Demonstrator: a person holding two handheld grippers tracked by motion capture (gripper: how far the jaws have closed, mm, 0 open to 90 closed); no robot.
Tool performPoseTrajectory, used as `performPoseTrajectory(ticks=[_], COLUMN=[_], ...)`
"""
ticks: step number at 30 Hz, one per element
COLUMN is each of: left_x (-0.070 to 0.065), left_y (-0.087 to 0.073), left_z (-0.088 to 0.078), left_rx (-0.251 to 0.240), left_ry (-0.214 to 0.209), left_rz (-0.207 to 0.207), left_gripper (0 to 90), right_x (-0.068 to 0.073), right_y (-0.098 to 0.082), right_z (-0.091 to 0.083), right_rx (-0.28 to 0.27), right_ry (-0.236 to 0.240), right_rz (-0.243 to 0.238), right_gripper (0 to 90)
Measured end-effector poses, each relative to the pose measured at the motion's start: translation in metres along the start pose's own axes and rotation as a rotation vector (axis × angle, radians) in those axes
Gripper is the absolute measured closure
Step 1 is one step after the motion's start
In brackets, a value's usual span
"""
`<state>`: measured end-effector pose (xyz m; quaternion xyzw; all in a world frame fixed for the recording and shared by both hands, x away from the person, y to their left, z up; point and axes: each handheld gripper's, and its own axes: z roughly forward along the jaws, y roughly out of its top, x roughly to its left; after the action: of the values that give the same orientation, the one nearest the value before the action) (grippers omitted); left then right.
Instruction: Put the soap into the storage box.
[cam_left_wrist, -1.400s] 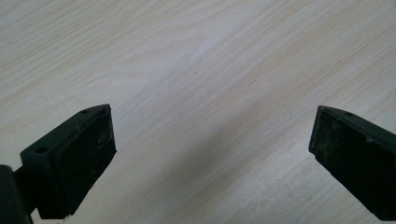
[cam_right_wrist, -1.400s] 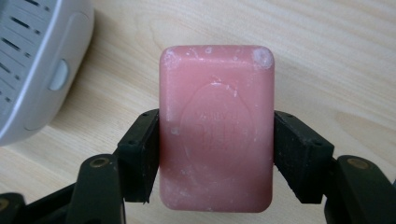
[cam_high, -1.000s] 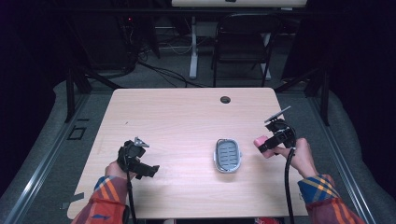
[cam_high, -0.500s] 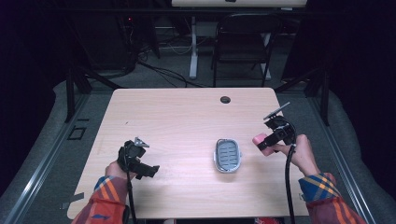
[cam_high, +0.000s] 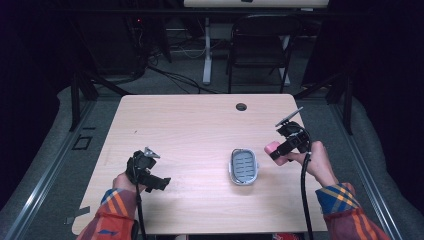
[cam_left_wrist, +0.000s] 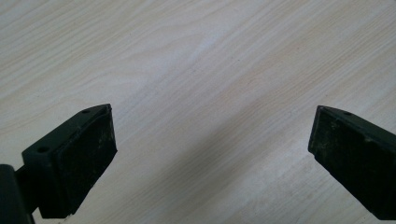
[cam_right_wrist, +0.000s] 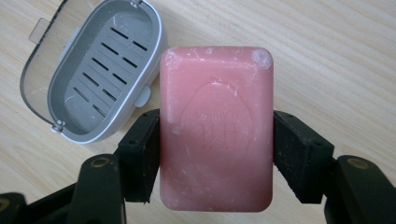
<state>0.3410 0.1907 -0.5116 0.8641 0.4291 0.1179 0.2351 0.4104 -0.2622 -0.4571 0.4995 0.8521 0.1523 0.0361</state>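
Soap (cam_right_wrist: 215, 128), a pink bar, sits clamped between the jaws of the right gripper (cam_high: 281, 150), which close on its two long sides so that its long axis runs straight out along the jaws. The bar hangs above the table (cam_high: 190, 125) near the right edge. The dish (cam_high: 243, 166), an open grey tray with a slotted floor and a clear lid hinged back, lies just to the left of the bar, toward the front edge, with nothing in it. Its long axis runs roughly front to back on the table; in the right gripper view it lies slanted to the bar, so the bar probably needs a short carry leftward and a slight turn to line up. The left gripper (cam_high: 150, 177) rests well apart near the front left corner, jaws wide open and holding nothing.
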Motion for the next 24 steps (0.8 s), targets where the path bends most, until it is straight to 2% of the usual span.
performPoseTrajectory(ticks=[2, 6, 10, 13, 15, 16, 17, 24], left_x=[0.000, 0.000, -0.001, -0.001, -0.001, -0.001, -0.001, -0.001], left_y=[0.000, 0.000, 0.000, 0.000, 0.000, 0.000, 0.000, 0.000], left_z=[0.000, 0.000, 0.000, 0.000, 0.000, 0.000, 0.000, 0.000], left_rx=[0.001, 0.003, 0.006, 0.006, 0.006, 0.006, 0.006, 0.005], left_ry=[-0.001, -0.001, 0.002, 0.001, 0.000, 0.000, 0.000, 0.001], left_rz=[0.000, 0.001, 0.003, 0.002, 0.002, 0.002, 0.002, 0.003], left_gripper=[0.9, 1.0, 1.2, 1.7, 1.7, 1.7, 1.7, 1.7], right_x=[0.001, 0.004, 0.009, 0.012, 0.014, 0.016, 0.017, 0.024], right_y=[0.001, 0.002, 0.005, 0.006, 0.007, 0.007, 0.008, 0.010], right_z=[-0.001, -0.002, -0.004, -0.004, -0.004, -0.004, -0.005, -0.003], right_rx=[0.002, -0.009, 0.010, 0.004, 0.008, -0.009, 0.006, -0.009], right_ry=[0.005, 0.011, 0.015, 0.017, 0.019, 0.021, 0.018, 0.030], right_rz=[-0.016, -0.010, -0.036, -0.029, -0.048, -0.036, -0.044, -0.056], right_gripper=[37.0, 37.0, 37.0, 37.0, 37.0, 37.0, 36.9, 37.0])
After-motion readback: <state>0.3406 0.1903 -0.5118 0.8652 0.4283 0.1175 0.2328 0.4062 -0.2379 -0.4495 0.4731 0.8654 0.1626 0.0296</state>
